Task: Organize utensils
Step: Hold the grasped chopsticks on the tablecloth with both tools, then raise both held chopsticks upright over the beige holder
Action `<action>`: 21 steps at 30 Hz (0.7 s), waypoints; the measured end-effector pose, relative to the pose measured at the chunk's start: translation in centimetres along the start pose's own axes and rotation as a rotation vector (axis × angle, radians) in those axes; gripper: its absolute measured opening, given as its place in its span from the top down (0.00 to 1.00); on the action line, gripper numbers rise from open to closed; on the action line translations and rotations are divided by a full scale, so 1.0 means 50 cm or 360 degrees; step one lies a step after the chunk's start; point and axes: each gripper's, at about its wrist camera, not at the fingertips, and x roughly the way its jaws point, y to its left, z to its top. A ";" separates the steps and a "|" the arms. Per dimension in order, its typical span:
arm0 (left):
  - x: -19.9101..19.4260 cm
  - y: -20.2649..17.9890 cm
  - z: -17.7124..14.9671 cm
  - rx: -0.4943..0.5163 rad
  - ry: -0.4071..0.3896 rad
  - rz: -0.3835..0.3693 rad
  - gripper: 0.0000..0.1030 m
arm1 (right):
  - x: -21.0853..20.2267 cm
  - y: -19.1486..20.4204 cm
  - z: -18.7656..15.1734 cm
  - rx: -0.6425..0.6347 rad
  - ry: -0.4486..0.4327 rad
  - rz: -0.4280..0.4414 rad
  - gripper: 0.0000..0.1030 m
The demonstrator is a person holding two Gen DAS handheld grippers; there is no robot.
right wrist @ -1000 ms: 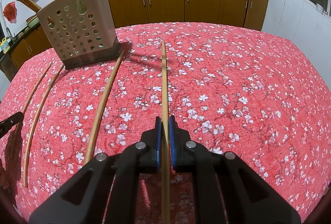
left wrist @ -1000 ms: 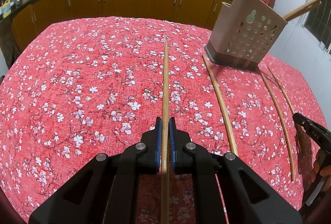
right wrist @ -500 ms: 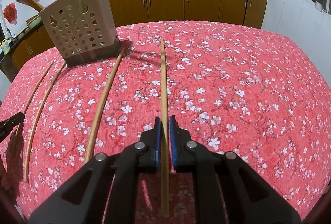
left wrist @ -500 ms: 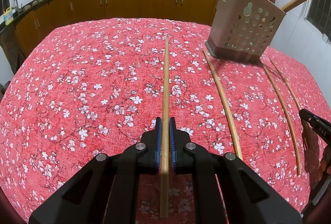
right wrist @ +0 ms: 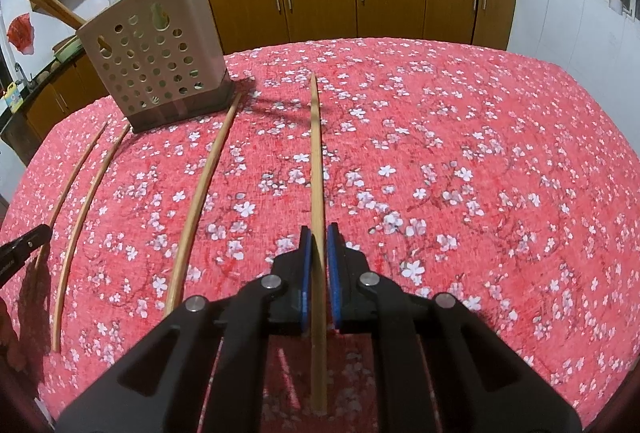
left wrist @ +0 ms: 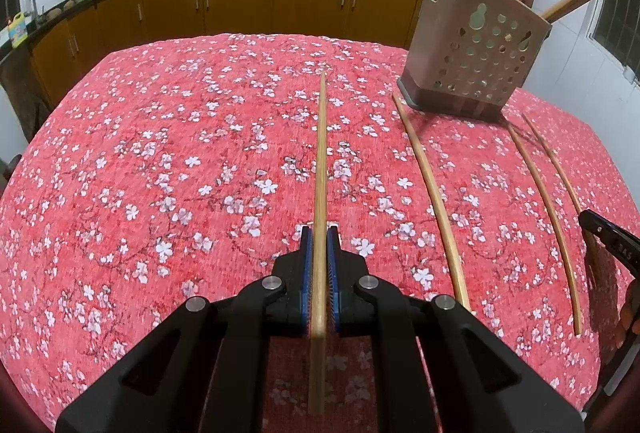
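Both wrist cams sit low over the red floral tablecloth (left wrist: pixel 180 173), looking forward toward the kitchen cabinets (right wrist: pixel 320 5). Shared: perforated utensil holder (left wrist: pixel 476 61) — right side in left view, left side (right wrist: pixel 156 65) in right view.

The left gripper (left wrist: pixel 320 233) is matte black with blue pads (left wrist: pixel 306 273) and silver screws.

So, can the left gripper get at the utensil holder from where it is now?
Probably yes. The left gripper, shut on a chopstick, has the utensil holder ahead to its right. Only loose chopsticks lie flat on the tablecloth between them; nothing stands upright in the way.
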 end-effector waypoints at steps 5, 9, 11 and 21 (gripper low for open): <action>0.000 0.002 0.002 0.0025 0.0006 0.0007 0.93 | -0.010 -0.004 0.001 0.0013 -0.0004 0.0018 0.93; -0.029 0.013 0.011 0.0018 -0.0049 -0.0001 0.93 | -0.058 -0.012 0.015 0.0028 -0.0105 0.0045 0.93; -0.054 0.015 0.024 0.0009 -0.0113 -0.0019 0.93 | -0.083 -0.015 0.027 0.0039 -0.0162 0.0052 0.93; -0.175 0.018 0.089 -0.0049 -0.0420 -0.0117 0.93 | -0.200 -0.019 0.081 0.0070 -0.0478 0.0059 0.93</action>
